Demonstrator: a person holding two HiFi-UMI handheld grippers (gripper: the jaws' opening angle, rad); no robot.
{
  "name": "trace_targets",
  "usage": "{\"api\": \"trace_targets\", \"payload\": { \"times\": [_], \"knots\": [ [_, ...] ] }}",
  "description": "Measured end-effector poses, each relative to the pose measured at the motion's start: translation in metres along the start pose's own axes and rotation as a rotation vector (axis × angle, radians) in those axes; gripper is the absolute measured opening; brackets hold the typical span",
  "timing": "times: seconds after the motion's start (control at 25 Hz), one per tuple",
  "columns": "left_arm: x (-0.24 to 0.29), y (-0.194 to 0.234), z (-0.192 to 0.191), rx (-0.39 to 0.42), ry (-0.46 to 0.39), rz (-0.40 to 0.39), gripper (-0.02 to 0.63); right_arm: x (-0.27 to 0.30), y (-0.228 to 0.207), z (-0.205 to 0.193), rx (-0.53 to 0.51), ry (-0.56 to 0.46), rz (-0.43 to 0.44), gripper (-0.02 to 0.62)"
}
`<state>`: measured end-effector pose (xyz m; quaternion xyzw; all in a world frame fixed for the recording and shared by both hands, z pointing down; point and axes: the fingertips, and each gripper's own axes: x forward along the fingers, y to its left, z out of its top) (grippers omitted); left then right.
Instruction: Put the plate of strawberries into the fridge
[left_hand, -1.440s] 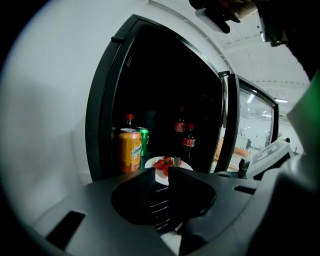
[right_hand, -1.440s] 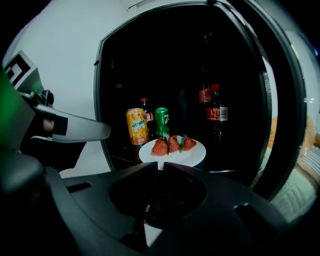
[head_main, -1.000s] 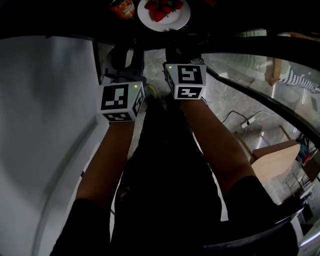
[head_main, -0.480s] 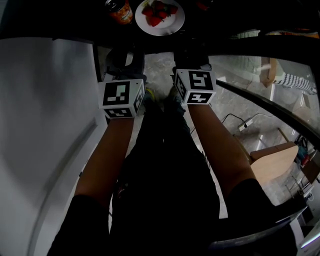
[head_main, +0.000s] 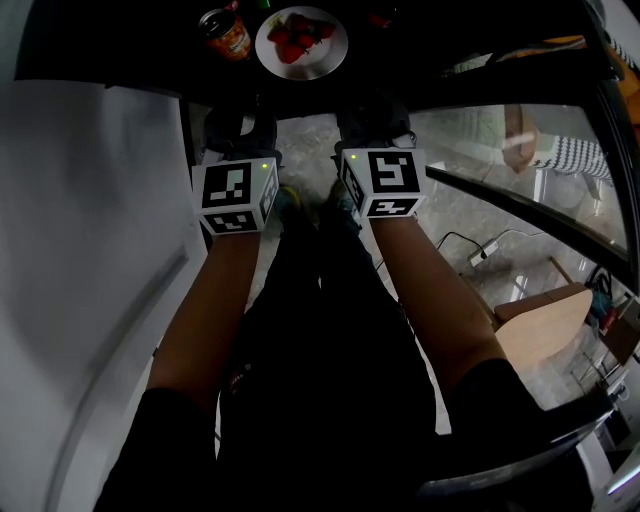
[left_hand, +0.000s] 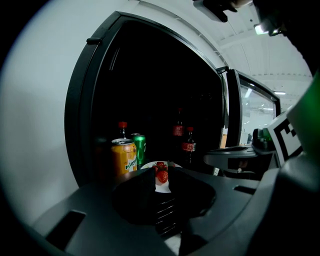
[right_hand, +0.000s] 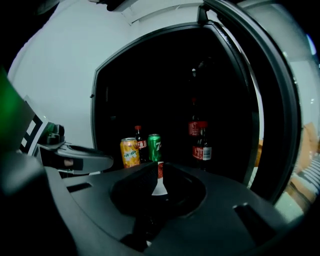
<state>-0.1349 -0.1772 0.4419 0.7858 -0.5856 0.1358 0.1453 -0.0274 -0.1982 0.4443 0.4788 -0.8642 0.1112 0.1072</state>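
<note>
- Ahead of the person, the fridge (left_hand: 82, 100) stands open with its glass door (right_hand: 272, 110) swung out to the right, which leaves the dark shelf within reach. Only the gripper views look into the depth of the cabinet. The head view catches just its front edge from above.
- Both forearms are held close to the body, so the left gripper (left_hand: 161, 173) and the right gripper (right_hand: 160, 170) sit side by side, short of the shelf. The head view shows their marker cubes and that gap, but not the jaws.
- Each gripper's own view shows its jaws a narrow slit apart with nothing between them. The plate is only glimpsed through the slit, farther off.
- The plate (head_main: 322, 62) rests on the fridge shelf, apart from both grippers. By my reading it is already placed, and the door is yet to be closed.
- An orange can (head_main: 226, 35) stands just left of the plate. The green can (left_hand: 140, 148) and the cola bottles (left_hand: 188, 145) behind it appear only in the gripper views.
- The strawberries (head_main: 298, 38) are heaped mid-plate, likely so none rolls off. From above the whole heap shows, while the gripper views show a sliver of red.
</note>
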Motion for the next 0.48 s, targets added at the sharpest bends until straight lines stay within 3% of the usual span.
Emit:
{"api": "trace_targets", "payload": {
  "times": [0.48],
  "knots": [
    [-0.015,-0.004,0.017,0.014,-0.048,0.059,0.066,-0.019,-0.005,0.020,-0.013,-0.076,0.007,0.025]
  ]
}}
